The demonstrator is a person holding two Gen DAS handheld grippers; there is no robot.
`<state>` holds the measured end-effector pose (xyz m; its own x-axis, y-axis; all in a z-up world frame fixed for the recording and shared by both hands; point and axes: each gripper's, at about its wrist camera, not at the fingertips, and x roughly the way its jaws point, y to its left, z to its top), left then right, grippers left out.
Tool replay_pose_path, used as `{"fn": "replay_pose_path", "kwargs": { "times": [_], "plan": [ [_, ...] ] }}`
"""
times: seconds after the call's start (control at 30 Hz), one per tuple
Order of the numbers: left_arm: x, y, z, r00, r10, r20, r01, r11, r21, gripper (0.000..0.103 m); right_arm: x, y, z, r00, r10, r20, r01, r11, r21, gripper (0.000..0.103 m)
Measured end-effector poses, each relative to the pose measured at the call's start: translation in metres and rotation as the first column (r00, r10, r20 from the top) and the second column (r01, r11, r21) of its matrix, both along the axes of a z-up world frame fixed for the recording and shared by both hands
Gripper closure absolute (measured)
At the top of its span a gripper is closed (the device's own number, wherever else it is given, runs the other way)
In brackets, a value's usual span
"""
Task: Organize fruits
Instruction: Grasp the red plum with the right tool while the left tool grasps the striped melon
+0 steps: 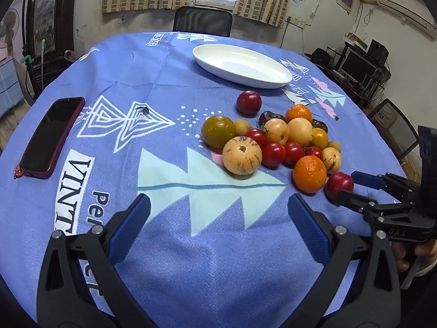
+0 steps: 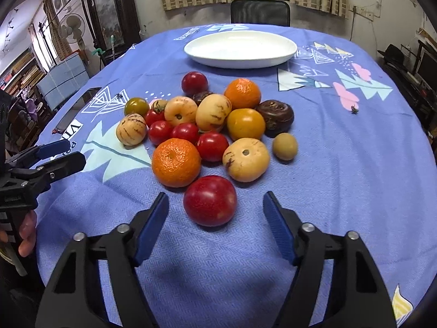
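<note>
Right gripper [image 2: 215, 227] sits low over the tablecloth [image 2: 341, 164], jaws spread, a red plum [image 2: 209, 200] just ahead between the fingertips, untouched; left gripper [image 1: 218, 213] likewise agape over bare cloth; only the left view shows a phone [image 1: 52, 136]; fruit pile [image 2: 207, 123] lies before an empty white plate [image 2: 240, 47]; curtained window behind.

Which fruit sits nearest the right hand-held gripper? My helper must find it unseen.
On the blue tablecloth, find the fruit pile before the white plate. At its near edge, apart from the orange, lies a large red plum: the biggest smooth red fruit.
</note>
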<state>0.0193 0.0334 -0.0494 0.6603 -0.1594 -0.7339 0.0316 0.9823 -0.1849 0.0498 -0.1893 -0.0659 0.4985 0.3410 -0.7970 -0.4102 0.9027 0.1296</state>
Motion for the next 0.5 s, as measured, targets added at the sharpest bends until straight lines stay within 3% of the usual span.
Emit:
{"fn": "replay_pose_path", "kwargs": {
  "times": [0.1,0.3,0.37,0.5],
  "plan": [
    [0.004,0.0,-0.002,1.0,0.002,-0.013,-0.002,1.0,-0.002,0.002,0.006,0.001,-0.008,0.999,0.008,-0.036,-0.008,1.0,0.008,0.05],
    [0.015,-0.003,-0.001,1.0,-0.011,-0.021,0.011,1.0,0.005,0.002,0.011,0.004,-0.013,0.999,0.028,-0.025,-0.028,1.0,0.004,0.052],
    [0.02,-0.007,-0.001,0.999,-0.025,-0.027,0.026,0.999,0.026,0.002,0.012,0.005,-0.012,0.999,0.041,-0.016,-0.041,0.999,-0.011,0.061],
    [0.037,-0.015,-0.001,0.999,-0.041,-0.029,0.043,0.996,0.079,0.002,0.017,-0.001,-0.013,0.997,0.077,-0.03,-0.077,0.997,0.017,0.061]
  ]
}}
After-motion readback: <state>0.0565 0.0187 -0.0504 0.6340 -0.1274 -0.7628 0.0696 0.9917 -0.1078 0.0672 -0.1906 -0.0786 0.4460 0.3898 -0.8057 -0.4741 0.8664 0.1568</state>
